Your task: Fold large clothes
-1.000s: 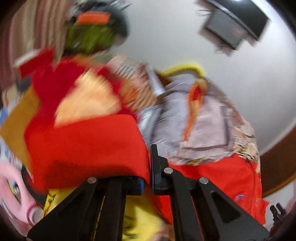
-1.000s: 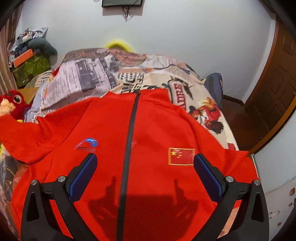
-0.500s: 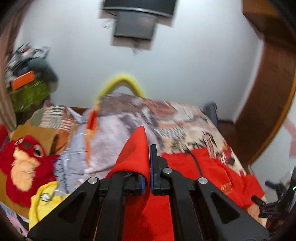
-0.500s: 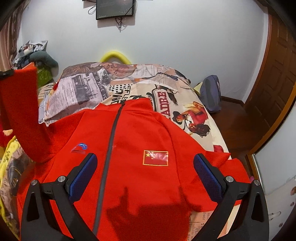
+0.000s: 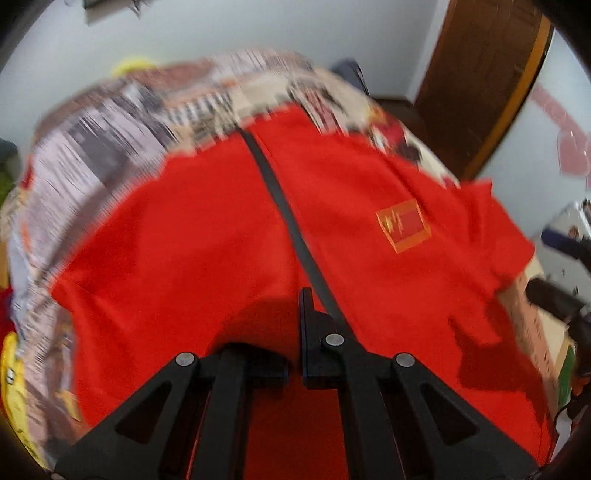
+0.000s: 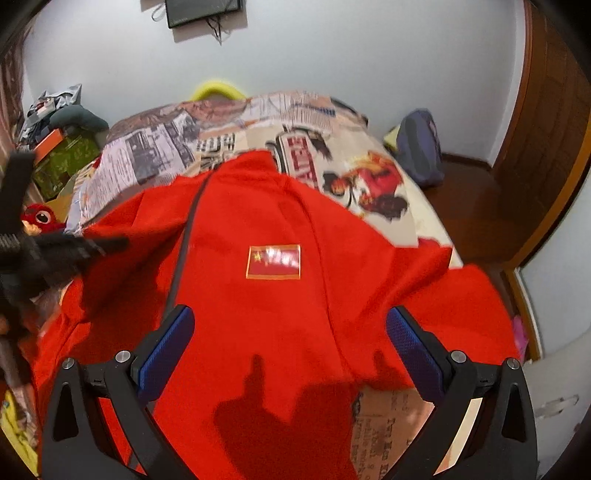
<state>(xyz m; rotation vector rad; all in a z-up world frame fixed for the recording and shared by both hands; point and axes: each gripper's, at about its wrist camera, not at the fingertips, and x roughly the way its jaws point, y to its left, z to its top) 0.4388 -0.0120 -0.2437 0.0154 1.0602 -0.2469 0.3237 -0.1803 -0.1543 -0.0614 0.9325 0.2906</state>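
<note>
**Left gripper pinching red fabric over the jacket, right gripper spread wide above it**

While our left gripper (image 5: 295, 332) hangs low over the red zip jacket (image 6: 280, 325), its jaws are drawn together with a fold of that jacket's red cloth caught between them; the cloth bulges up just ahead of the left finger. From its own blurred view we look forward along the dark zipper (image 5: 288, 218), which runs from the fingertips up toward the collar at the far edge. In the right wrist view the same gripper shows as a dark, blurred shape at the left border, above the jacket's left side.

Our right gripper (image 6: 288, 339) is poised above the lower half of the jacket with its jaws spread wide and nothing between them. Its blue pads (image 6: 168, 345) frame the cloth, and the shadows of the fingers fall on the red fabric below.

We see the jacket lying front-up on a bed, flag patch (image 6: 273, 262) to the right of the zipper. One sleeve reaches toward the right edge of the mattress. The bedspread (image 6: 332, 162) is printed with newspaper and comic pictures. Beyond the bed stands a pale wall with a dark screen (image 6: 203, 11) mounted high. A wooden door (image 6: 550, 129) fills the right side, and a blue-grey backpack (image 6: 421, 147) sits on the floor near it. At the left we find a red plush toy (image 6: 38, 218) and a green box (image 6: 66, 158).
</note>
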